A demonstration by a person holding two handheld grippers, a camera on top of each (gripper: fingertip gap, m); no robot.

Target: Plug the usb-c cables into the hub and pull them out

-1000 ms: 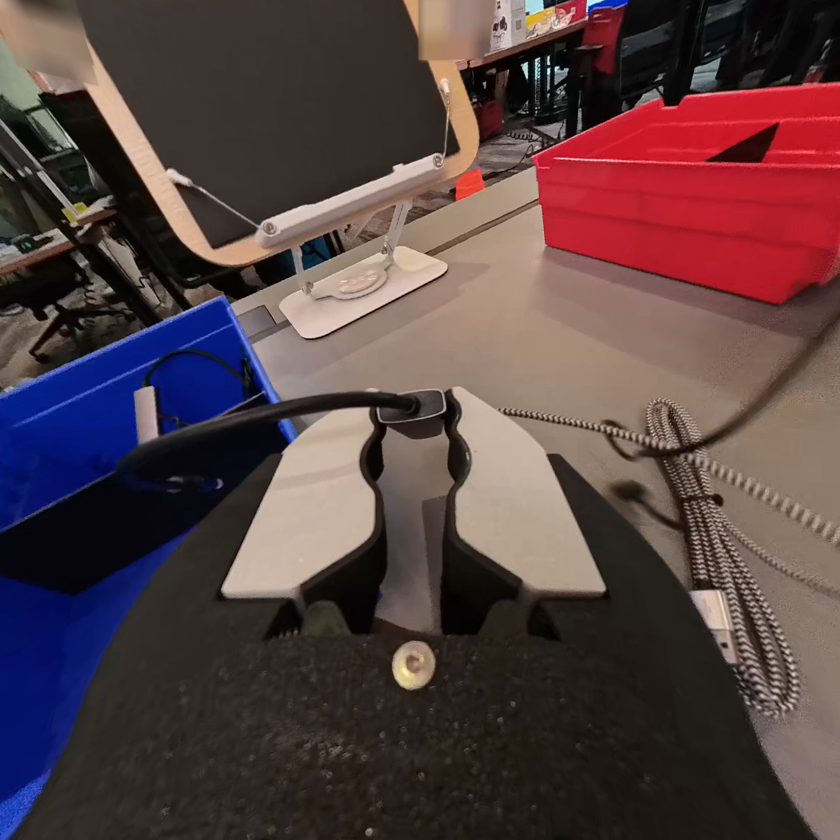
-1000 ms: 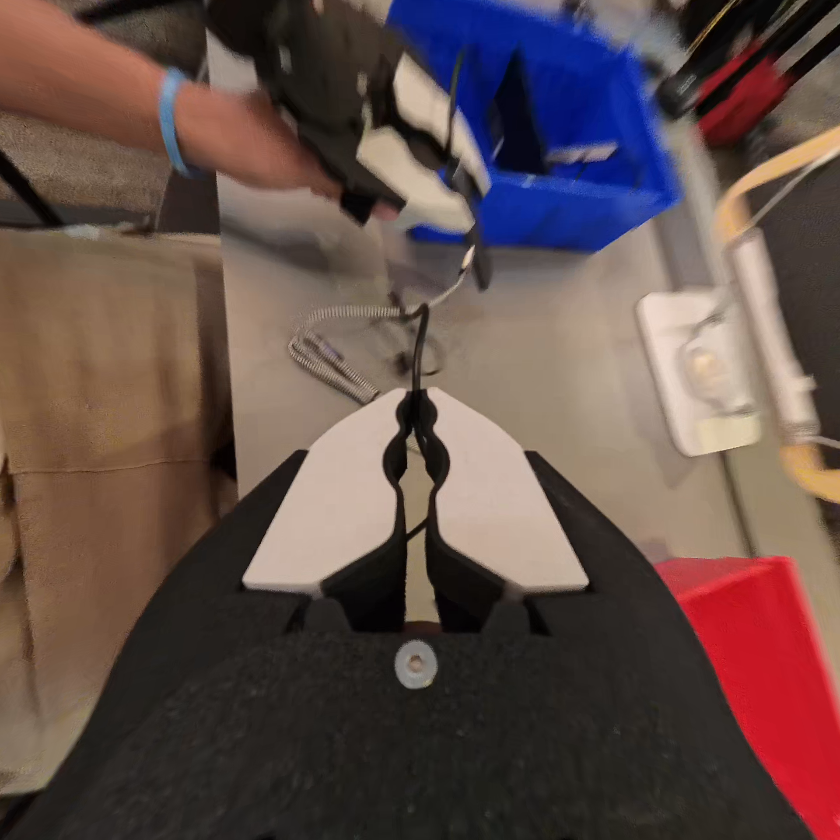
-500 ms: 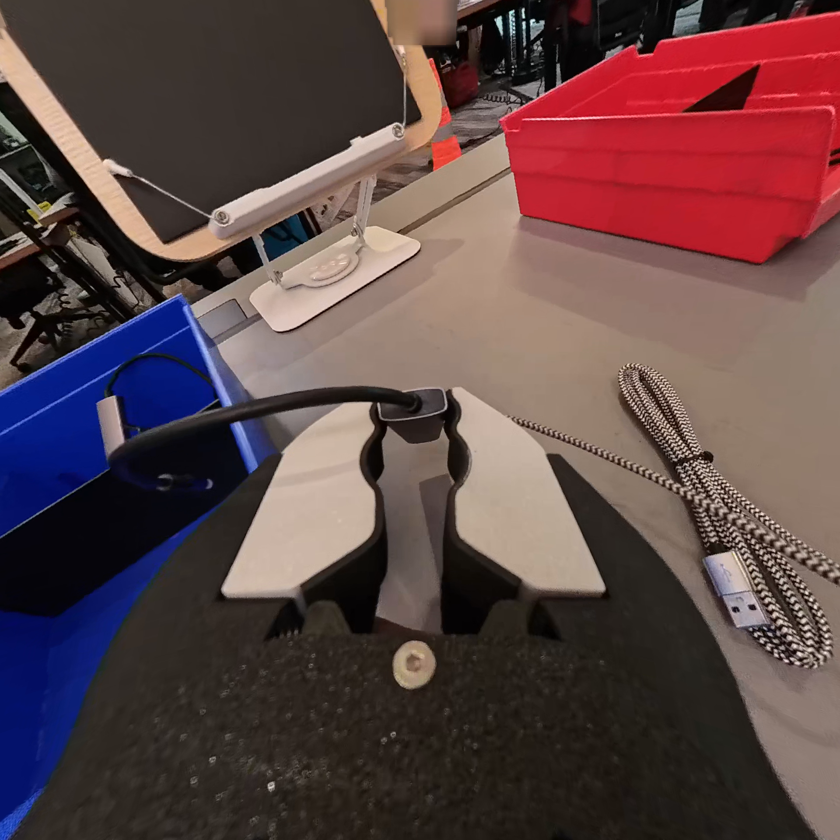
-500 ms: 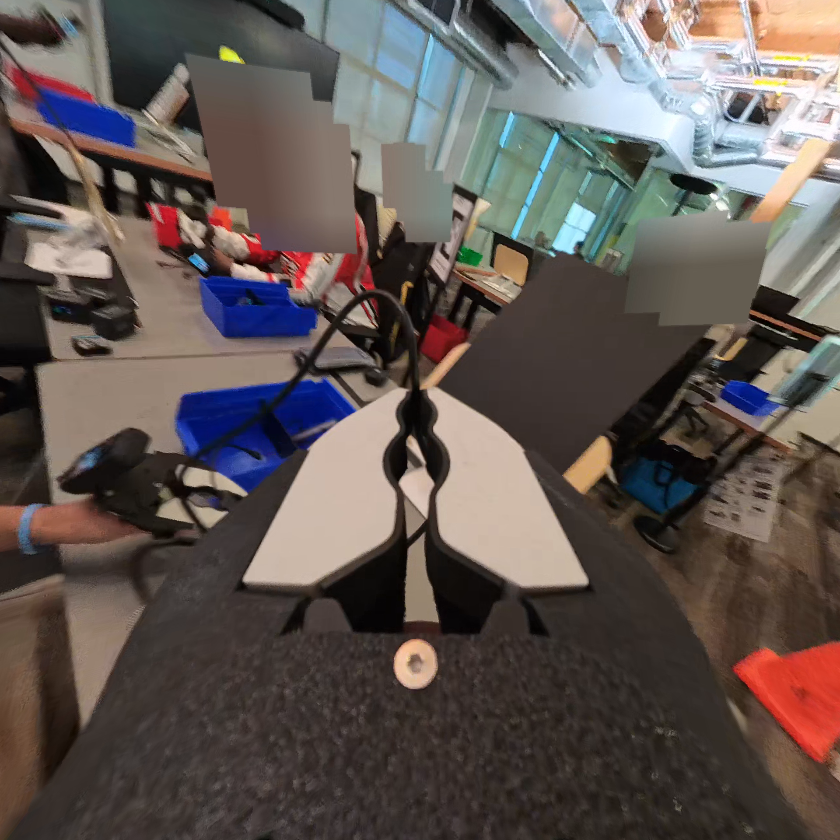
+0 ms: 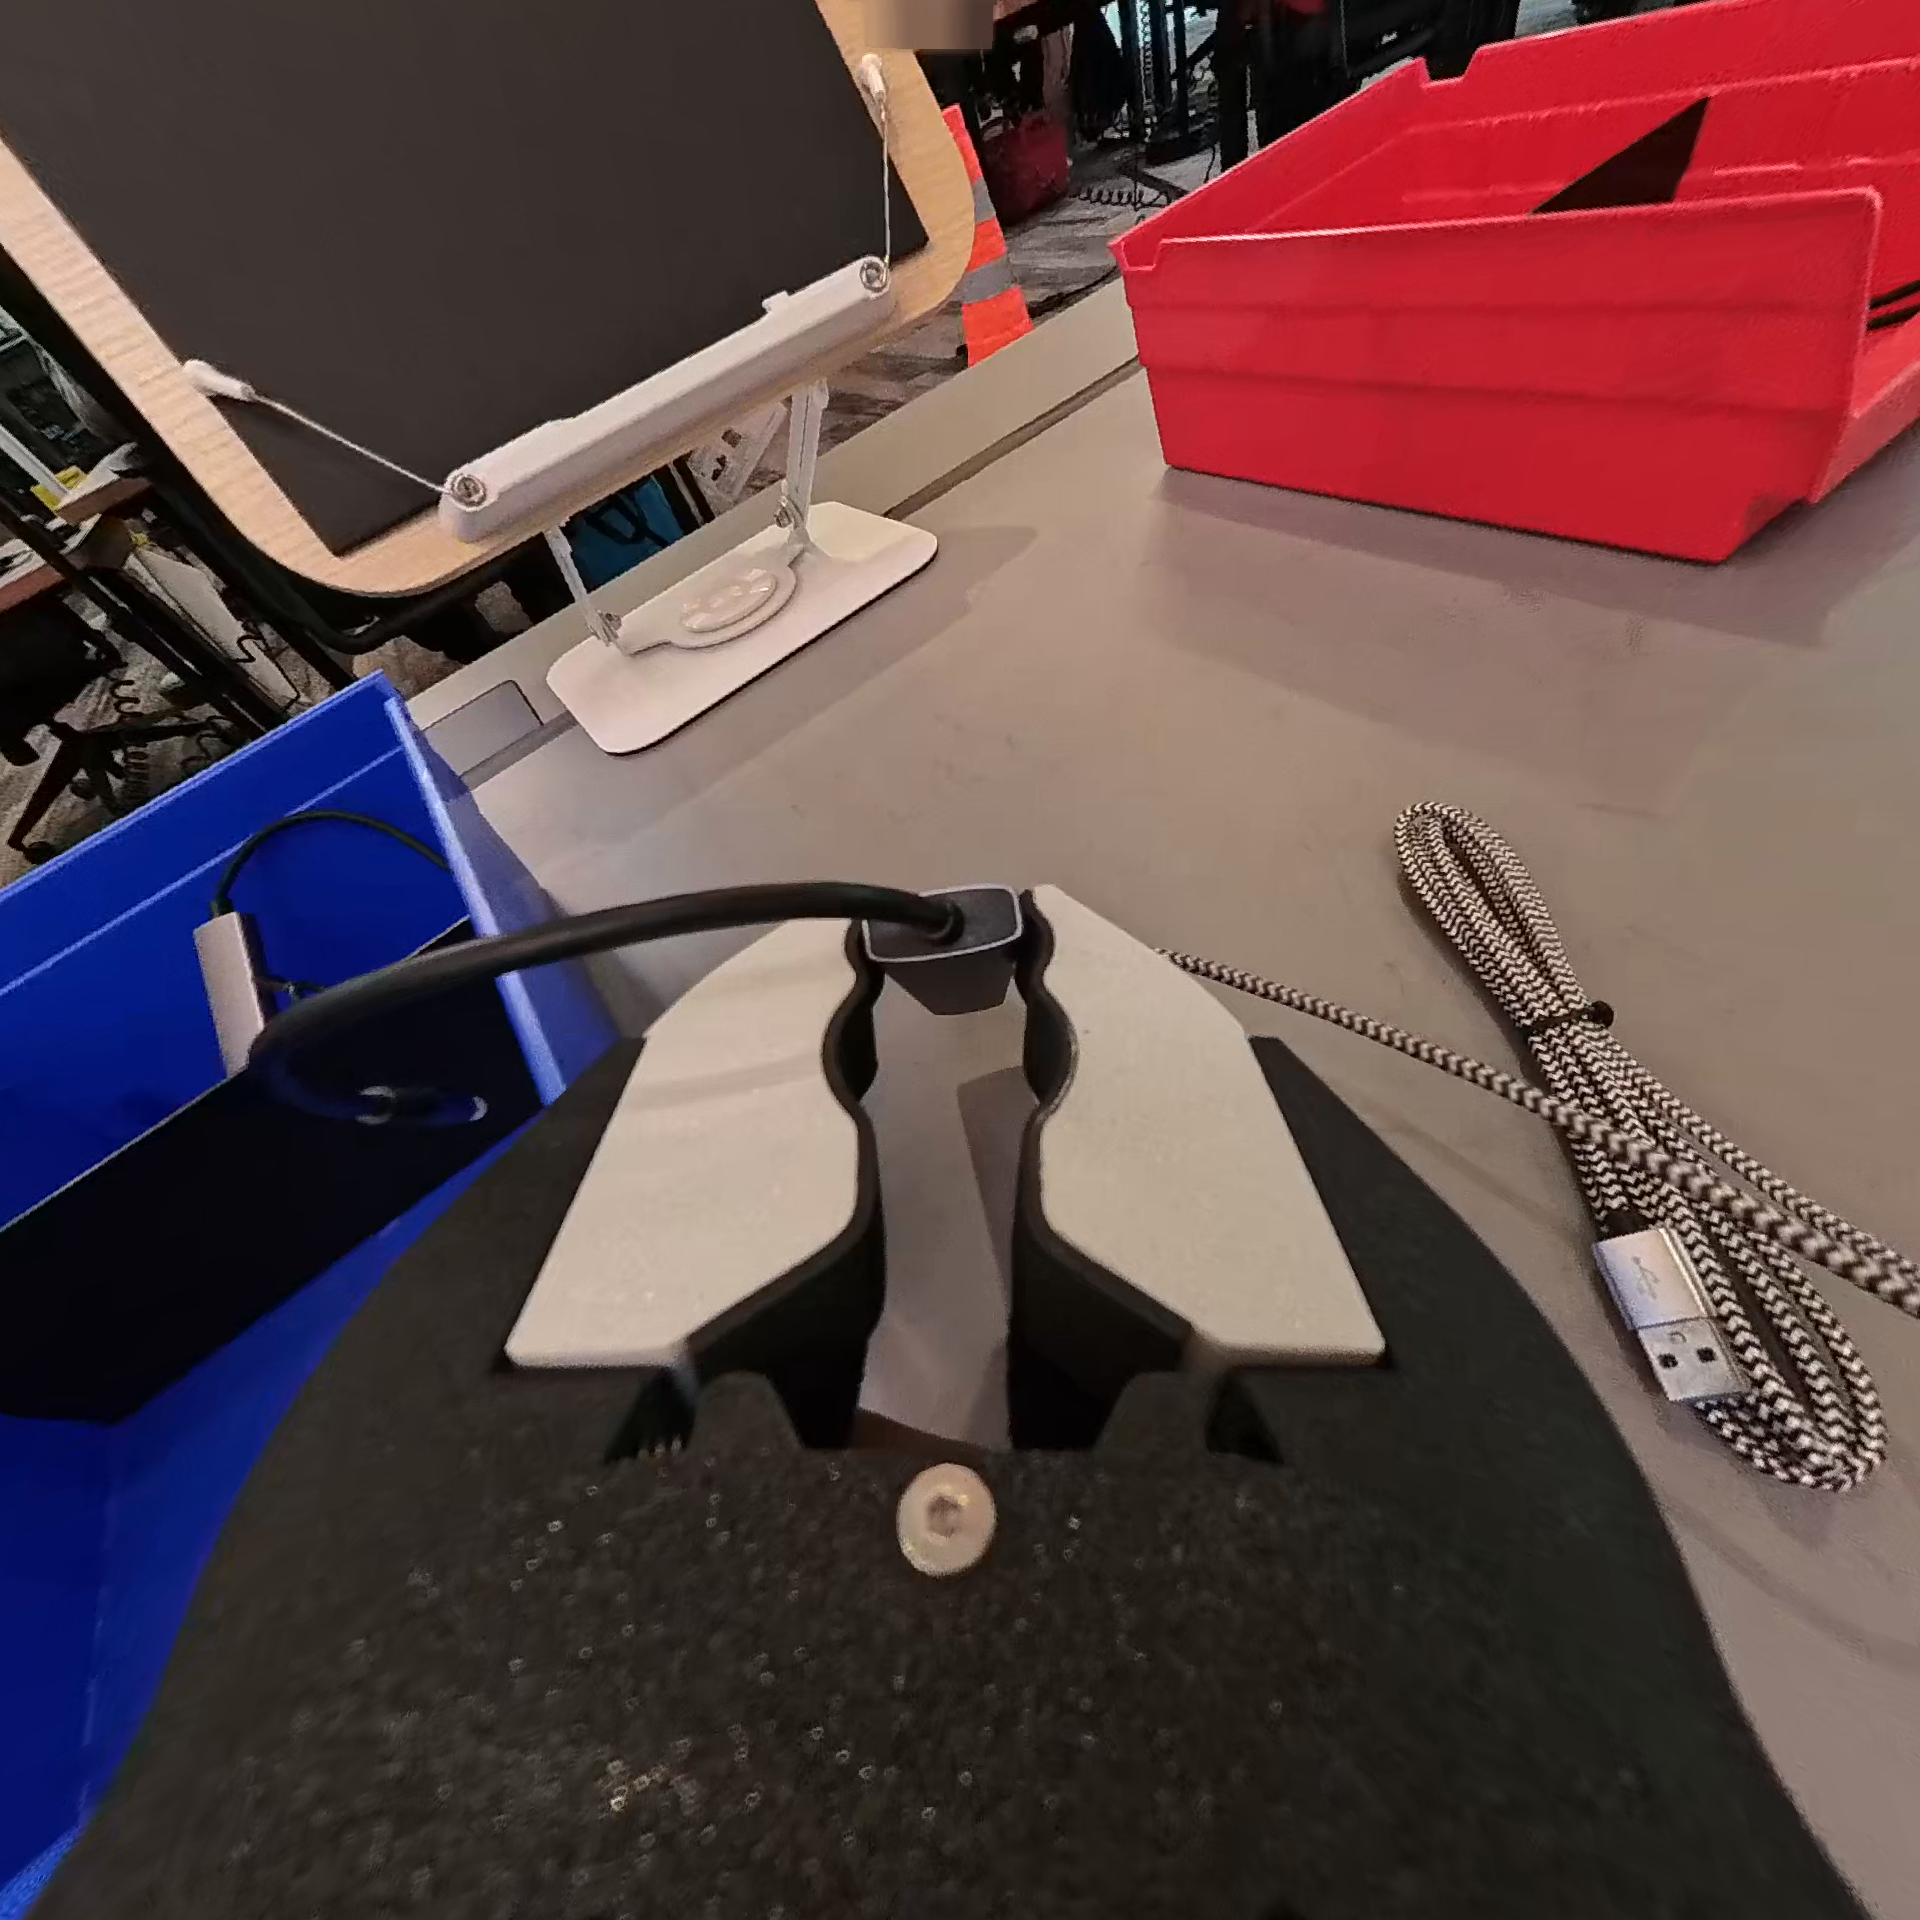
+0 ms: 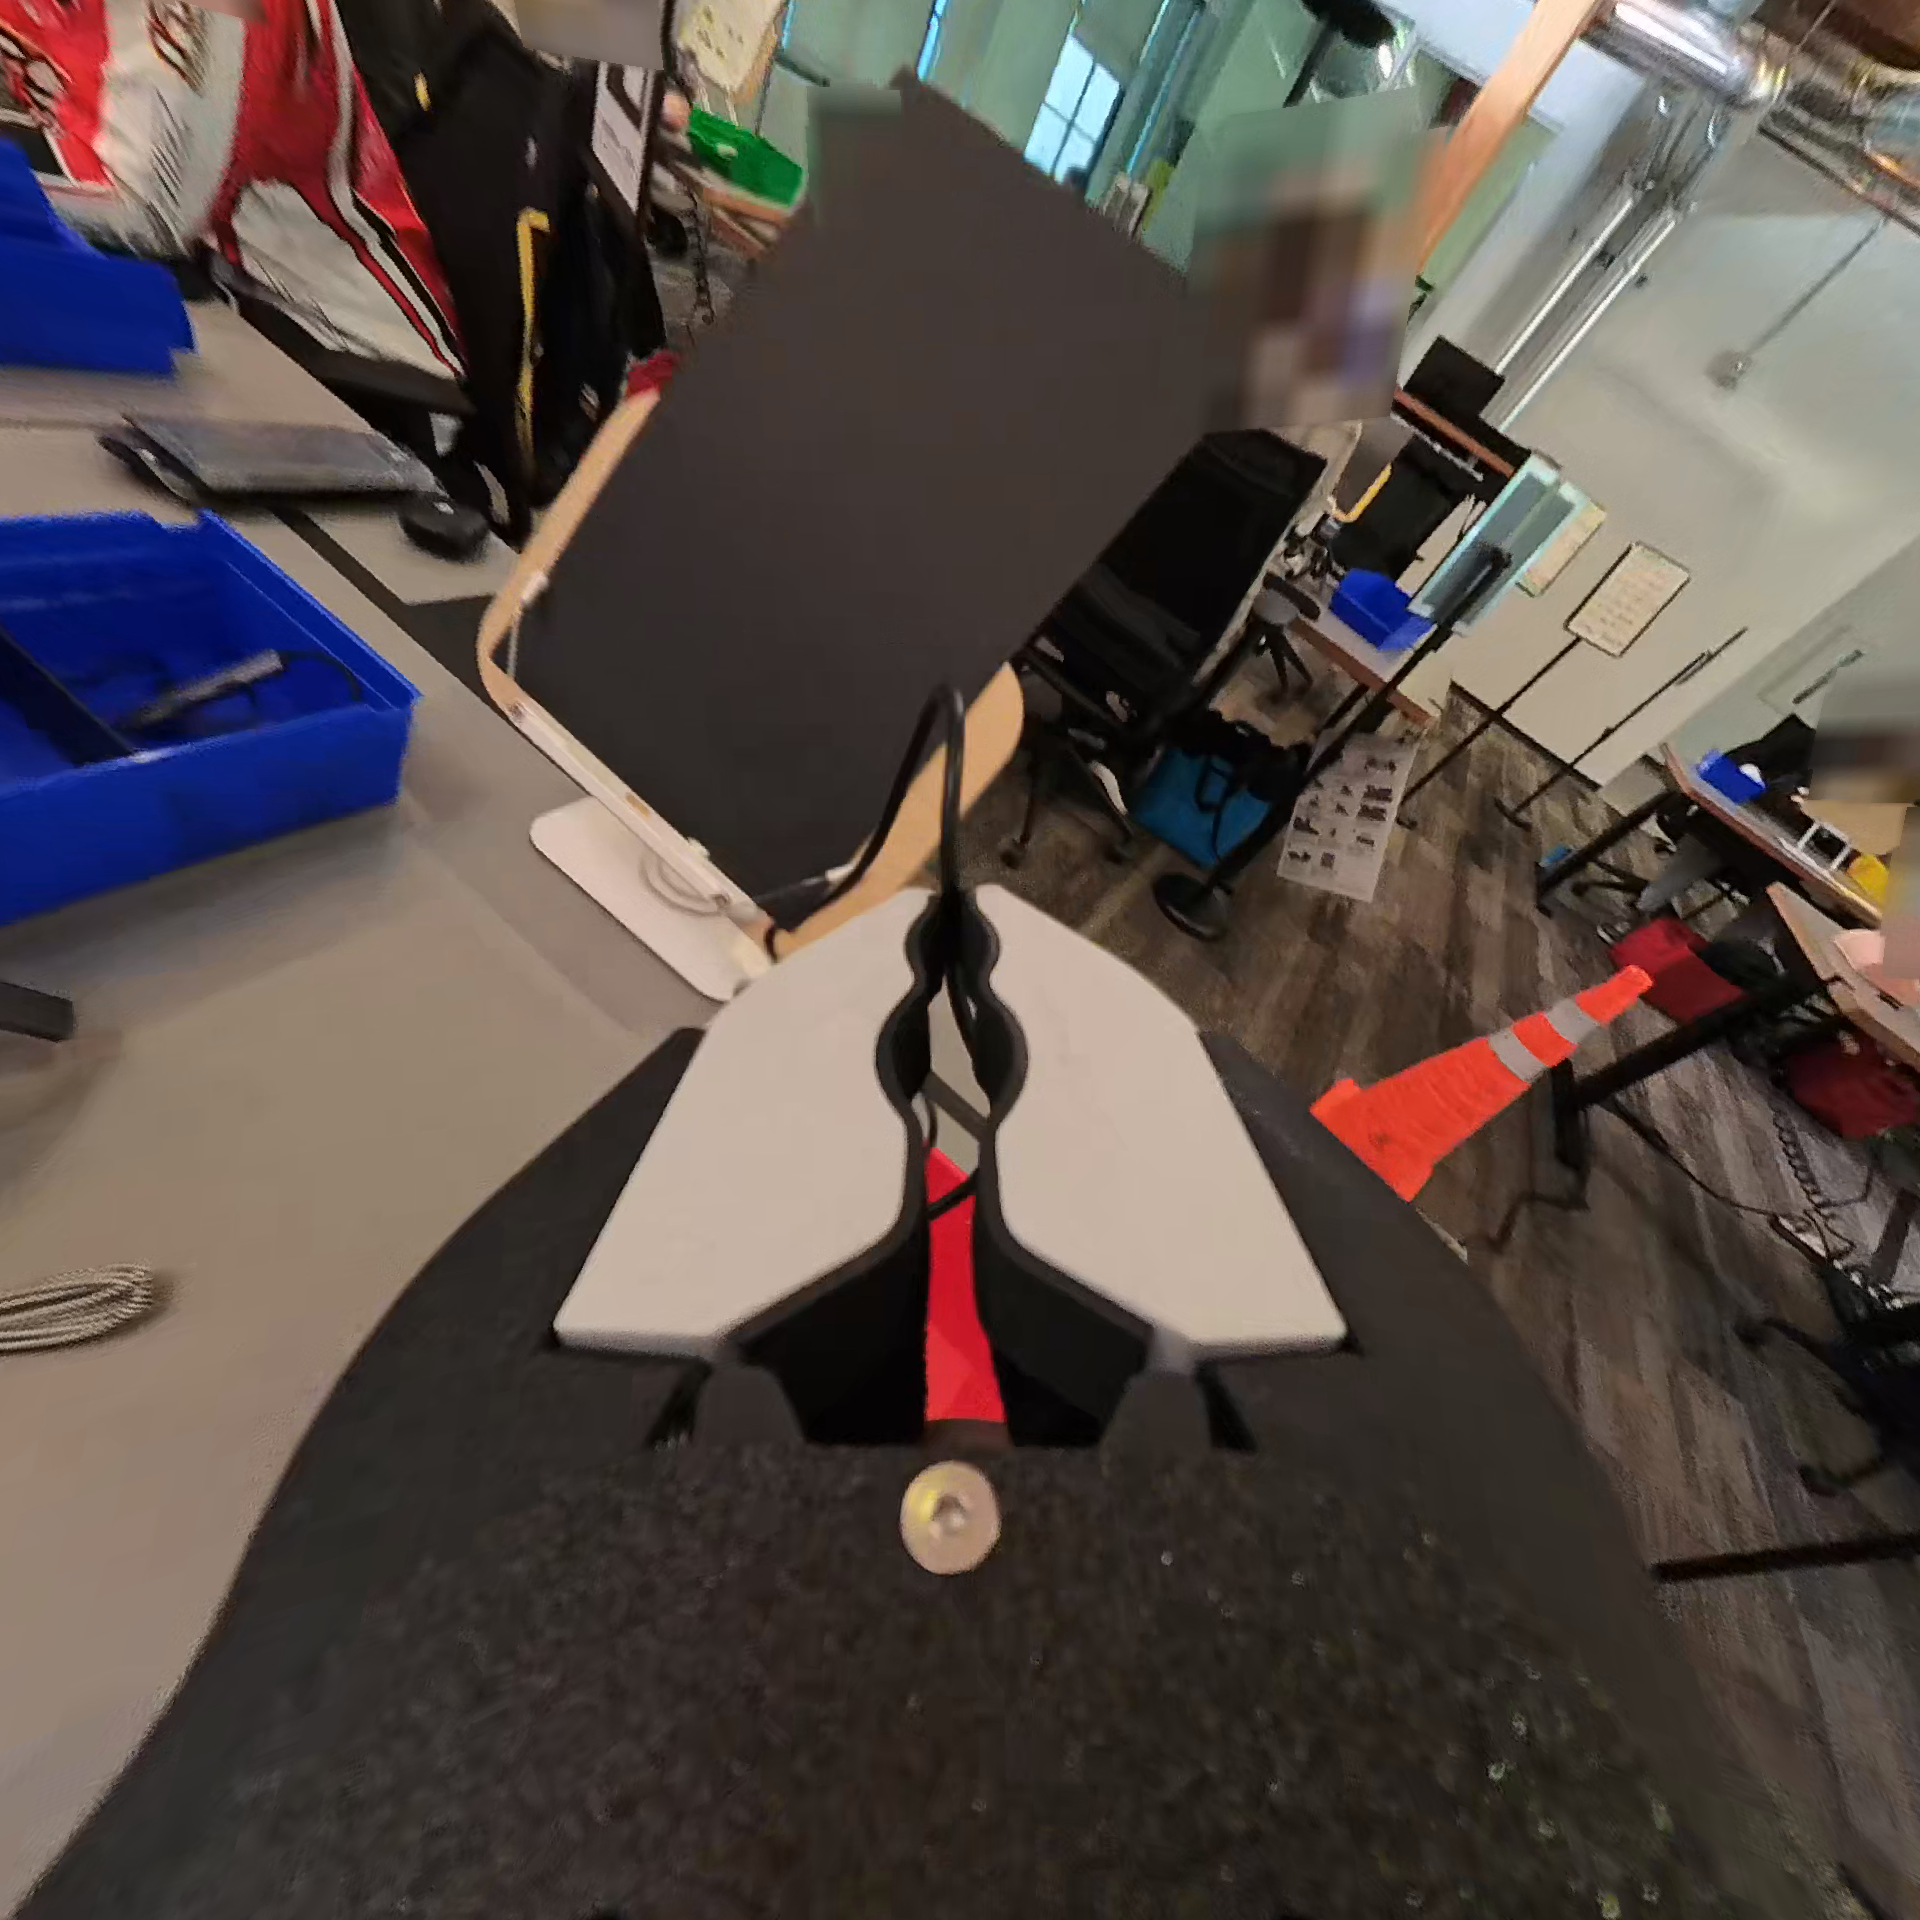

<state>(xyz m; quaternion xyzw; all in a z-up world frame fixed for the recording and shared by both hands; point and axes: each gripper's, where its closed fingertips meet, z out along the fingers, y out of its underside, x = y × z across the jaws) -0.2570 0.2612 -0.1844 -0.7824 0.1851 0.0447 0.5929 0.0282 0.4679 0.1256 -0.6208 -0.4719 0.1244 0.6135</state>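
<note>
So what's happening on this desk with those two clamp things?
A person works two handheld grippers. The left gripper is shut on a small dark grey hub whose black lead trails into the blue plastic bin. The right gripper pinches a thin black cable, raised above the grey table. A bundled black-and-white braided cable lies untouched on the table.

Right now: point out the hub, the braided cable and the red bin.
hub (image 5: 954, 948), left wrist view, grey end between the fingertips.
braided cable (image 5: 1558, 1049), left wrist view, bundled middle.
red bin (image 5: 1496, 343), left wrist view, front wall.
</note>
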